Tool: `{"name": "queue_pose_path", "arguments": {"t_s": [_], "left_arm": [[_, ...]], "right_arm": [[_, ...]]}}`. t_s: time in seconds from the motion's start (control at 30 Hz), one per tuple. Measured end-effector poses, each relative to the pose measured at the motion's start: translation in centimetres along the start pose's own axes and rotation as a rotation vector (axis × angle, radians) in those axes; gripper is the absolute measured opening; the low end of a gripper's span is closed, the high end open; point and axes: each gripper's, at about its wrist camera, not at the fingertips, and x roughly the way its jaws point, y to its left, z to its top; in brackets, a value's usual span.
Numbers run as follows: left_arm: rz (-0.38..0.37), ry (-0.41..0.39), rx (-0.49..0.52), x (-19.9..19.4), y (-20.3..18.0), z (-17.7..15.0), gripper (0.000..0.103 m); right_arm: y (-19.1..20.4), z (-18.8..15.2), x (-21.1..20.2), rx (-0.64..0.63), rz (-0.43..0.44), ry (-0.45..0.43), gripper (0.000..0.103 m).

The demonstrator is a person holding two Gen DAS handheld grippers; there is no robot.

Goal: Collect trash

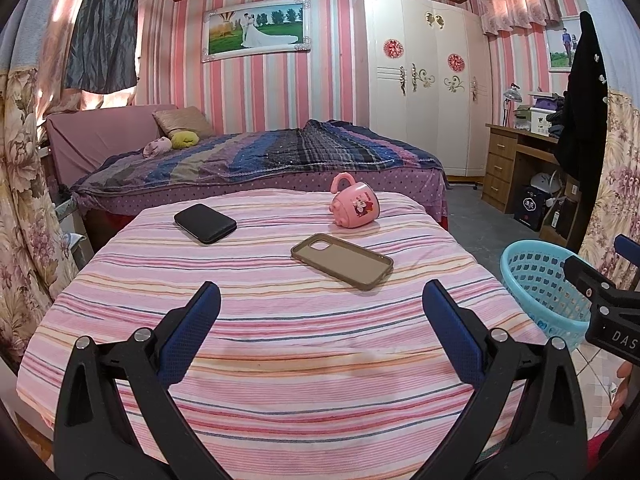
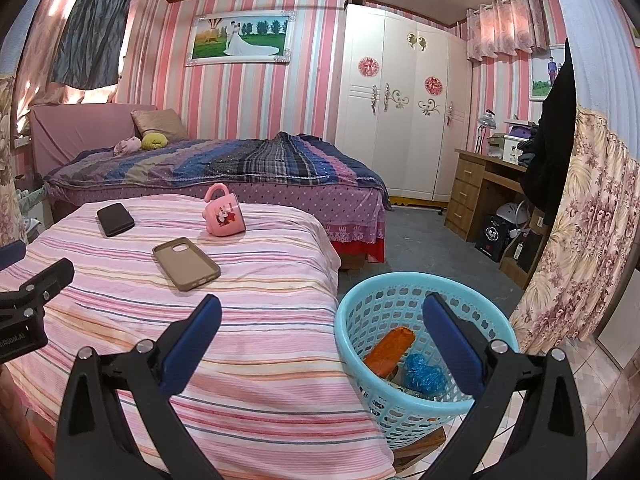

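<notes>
Now we hold both grippers low over a table draped in a pink striped cloth [image 1: 280, 344]; our left gripper [image 1: 320, 332] hovers above the bare cloth, its blue-padded jaws spread wide and holding nothing; farther back on the left lies a black wallet [image 1: 205, 223], then a brown phone case [image 1: 342, 261] lying face up near the middle, and behind it a pink mug [image 1: 355, 205] tipped on its side; our right gripper [image 2: 322, 344] hangs over the table's right edge, jaws likewise wide and empty; just beside that edge stands the blue basket [image 2: 360, 300], and in it we see the trash: an orange wrapper [image 2: 390, 346] and a crumpled blue wad [image 2: 422, 374].
</notes>
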Motion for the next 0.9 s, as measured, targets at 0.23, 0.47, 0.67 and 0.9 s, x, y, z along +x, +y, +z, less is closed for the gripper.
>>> {"name": "queue_pose_path", "arguments": {"t_s": [0.23, 0.47, 0.67, 0.9], "left_arm": [[0.0, -0.001, -0.003, 0.05, 0.12, -0.06, 0.098], [0.0, 0.0, -0.001, 0.02, 0.1, -0.04, 0.098], [0.0, -0.001, -0.002, 0.02, 0.07, -0.03, 0.098], [0.002, -0.002, -0.002, 0.06, 0.11, -0.12, 0.098]], "right_arm": [[0.05, -0.04, 0.04, 0.005, 0.0, 0.001, 0.098], [0.05, -0.04, 0.02, 0.007, -0.001, 0.002, 0.098], [0.06, -0.04, 0.02, 0.007, 0.0, 0.004, 0.098], [0.05, -0.03, 0.02, 0.006, 0.0, 0.005, 0.098]]}}
